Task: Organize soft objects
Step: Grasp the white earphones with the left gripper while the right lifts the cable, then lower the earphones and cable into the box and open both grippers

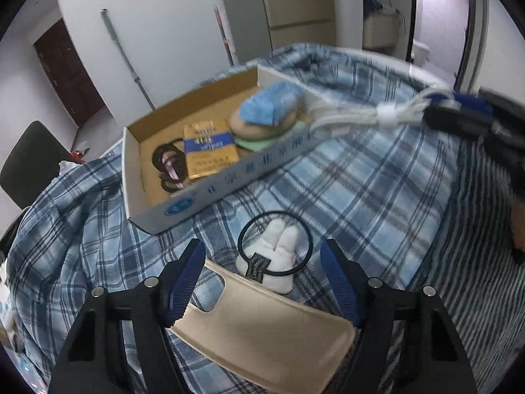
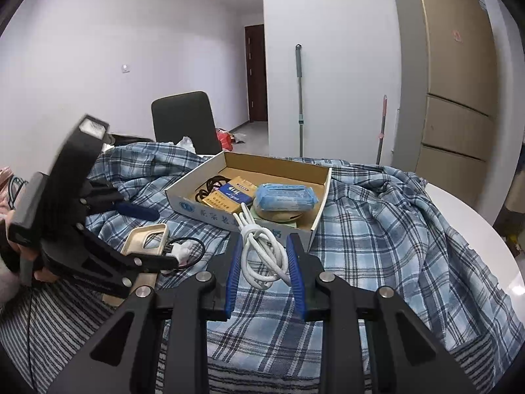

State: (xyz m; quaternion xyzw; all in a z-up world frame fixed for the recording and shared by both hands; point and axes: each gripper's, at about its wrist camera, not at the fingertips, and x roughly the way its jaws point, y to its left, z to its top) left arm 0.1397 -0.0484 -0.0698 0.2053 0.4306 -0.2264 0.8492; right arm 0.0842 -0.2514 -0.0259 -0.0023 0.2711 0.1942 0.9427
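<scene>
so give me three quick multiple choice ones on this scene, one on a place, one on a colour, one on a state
1. Where is the blue pack?
A. inside the cardboard box
B. on the black chair
C. on the floor by the door

2. What colour is the phone case?
A. red
B. black
C. beige

3. What is the state of the white cable?
A. lying loose inside the box
B. gripped in the right gripper
C. draped over the chair back

Answers:
1 A, the pack lies on top of other items within the box walls.
2 C, the case is a pale tan in both views.
3 B, the bundled cable sits between the shut jaws, just short of the box.
</scene>
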